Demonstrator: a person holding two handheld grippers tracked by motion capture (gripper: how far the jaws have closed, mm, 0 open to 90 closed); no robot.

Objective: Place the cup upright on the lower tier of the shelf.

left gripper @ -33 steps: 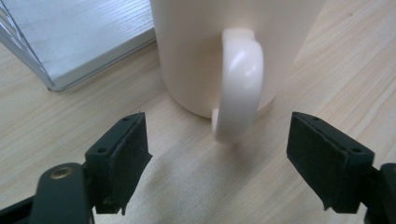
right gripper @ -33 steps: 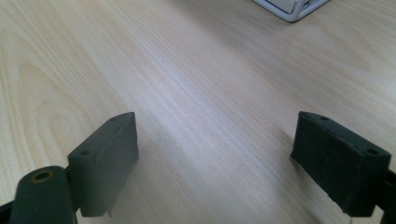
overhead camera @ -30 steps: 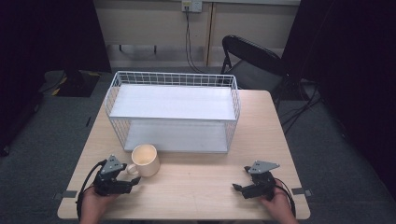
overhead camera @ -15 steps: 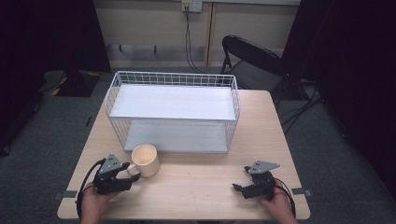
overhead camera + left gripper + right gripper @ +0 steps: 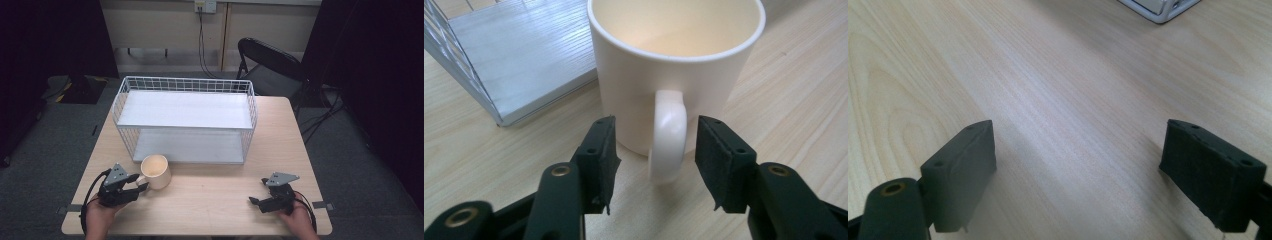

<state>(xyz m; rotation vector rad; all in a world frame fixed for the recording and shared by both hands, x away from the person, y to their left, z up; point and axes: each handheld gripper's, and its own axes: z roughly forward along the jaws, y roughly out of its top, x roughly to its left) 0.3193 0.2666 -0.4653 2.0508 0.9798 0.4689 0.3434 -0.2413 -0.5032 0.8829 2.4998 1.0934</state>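
Note:
A cream mug (image 5: 156, 171) (image 5: 674, 65) stands upright on the wooden table (image 5: 210, 195), just in front of the white wire basket (image 5: 185, 120). Its handle (image 5: 668, 135) points toward my left gripper (image 5: 139, 184) (image 5: 656, 157). The jaws have just been closing around that handle; a gap still shows on each side of it, so the pads do not press on it. My right gripper (image 5: 256, 201) (image 5: 1078, 170) rests low over bare wood near the front right of the table, jaws wide apart with nothing between them.
The wire basket holds a white shelf board (image 5: 187, 109) and has a lower white board (image 5: 524, 55) whose corner lies close left of the mug. A black chair (image 5: 270, 62) stands behind the table. Dark drapes flank the room.
The left gripper's jaws have drawn closer together around the mug handle. Neither hand has shifted, and the mug stands where it was.

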